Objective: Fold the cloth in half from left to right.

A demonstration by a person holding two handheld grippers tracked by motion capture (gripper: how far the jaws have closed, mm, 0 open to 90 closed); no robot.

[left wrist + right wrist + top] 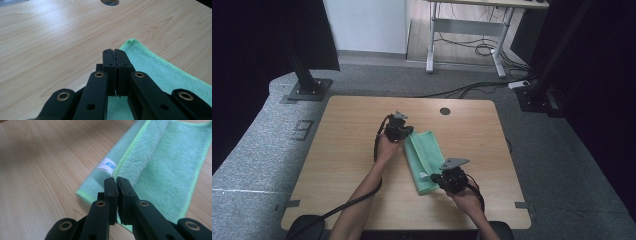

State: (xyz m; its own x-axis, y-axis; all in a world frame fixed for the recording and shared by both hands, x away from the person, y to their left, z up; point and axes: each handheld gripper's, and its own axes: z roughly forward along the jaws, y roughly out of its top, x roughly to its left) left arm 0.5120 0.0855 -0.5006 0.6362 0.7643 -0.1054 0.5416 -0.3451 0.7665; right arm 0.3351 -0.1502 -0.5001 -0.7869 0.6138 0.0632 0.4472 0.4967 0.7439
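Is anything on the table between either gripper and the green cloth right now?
Nothing visible. The left gripper sits shut at the far end of the green microfibre cloth, the right gripper shut at its near end by the white label.

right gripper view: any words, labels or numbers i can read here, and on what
White tag sewn to the edge of the green cloth: small blue print, too blurred to read.
No other words, numbers or signs can be read in the three views.

Dim high view, dark edges; close gripper views soft
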